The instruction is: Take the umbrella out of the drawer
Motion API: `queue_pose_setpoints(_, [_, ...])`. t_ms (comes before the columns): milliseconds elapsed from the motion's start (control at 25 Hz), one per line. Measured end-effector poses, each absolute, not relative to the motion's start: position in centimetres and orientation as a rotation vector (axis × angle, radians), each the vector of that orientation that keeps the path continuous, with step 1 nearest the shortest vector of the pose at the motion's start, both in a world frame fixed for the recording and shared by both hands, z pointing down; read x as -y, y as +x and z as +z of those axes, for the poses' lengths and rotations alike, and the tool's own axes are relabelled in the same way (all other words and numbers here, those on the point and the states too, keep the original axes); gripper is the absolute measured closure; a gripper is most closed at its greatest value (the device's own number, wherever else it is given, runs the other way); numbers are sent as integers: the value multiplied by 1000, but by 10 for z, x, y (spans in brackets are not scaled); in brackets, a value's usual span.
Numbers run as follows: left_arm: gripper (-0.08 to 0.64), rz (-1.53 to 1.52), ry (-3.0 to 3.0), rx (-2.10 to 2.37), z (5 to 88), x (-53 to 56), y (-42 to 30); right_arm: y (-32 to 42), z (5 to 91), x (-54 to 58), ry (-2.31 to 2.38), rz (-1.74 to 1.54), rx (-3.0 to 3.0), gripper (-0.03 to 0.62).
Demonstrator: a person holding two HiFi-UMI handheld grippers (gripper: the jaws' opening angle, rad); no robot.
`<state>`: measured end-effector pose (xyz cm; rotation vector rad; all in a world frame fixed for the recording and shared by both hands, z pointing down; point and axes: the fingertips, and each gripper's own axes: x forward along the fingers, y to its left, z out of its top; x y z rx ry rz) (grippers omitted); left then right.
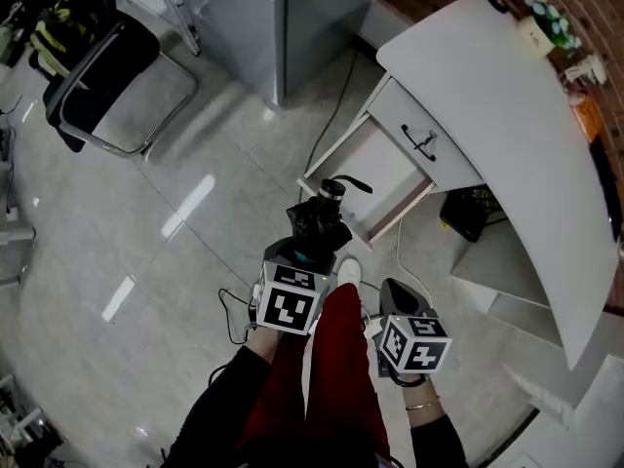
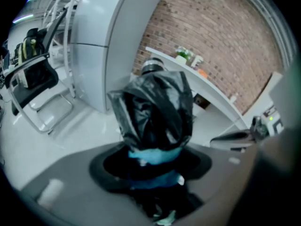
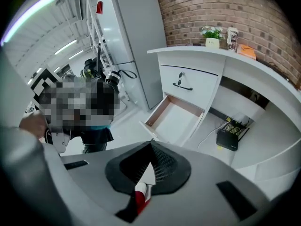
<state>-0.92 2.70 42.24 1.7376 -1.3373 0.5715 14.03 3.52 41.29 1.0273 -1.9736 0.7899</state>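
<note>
A folded black umbrella [image 1: 320, 218] with a curved strap at its top sticks up out of my left gripper [image 1: 308, 252], which is shut on its lower end. In the left gripper view the crinkled black umbrella [image 2: 157, 108] fills the middle, with a blue band where my left gripper [image 2: 155, 161] clamps it. It is held above the floor, just in front of the open white drawer [image 1: 327, 159], whose inside is bare. My right gripper [image 1: 392, 289] hangs beside my red trouser leg, shut and empty. In its own view the right gripper [image 3: 150, 147] points toward the drawer [image 3: 159, 111].
The drawer belongs to a curved white desk [image 1: 507, 105] with small items along its far edge. A black box [image 1: 468, 213] with cables sits on the floor under the desk. A grey cabinet [image 1: 263, 18] and a black chair [image 1: 117, 76] stand on the tiled floor to the left.
</note>
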Motion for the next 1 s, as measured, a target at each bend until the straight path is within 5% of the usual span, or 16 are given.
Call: queue_pose_setpoints(1000, [288,664,1792,1343,401,-94,-55,134,388,-81,1113,801,2046,595])
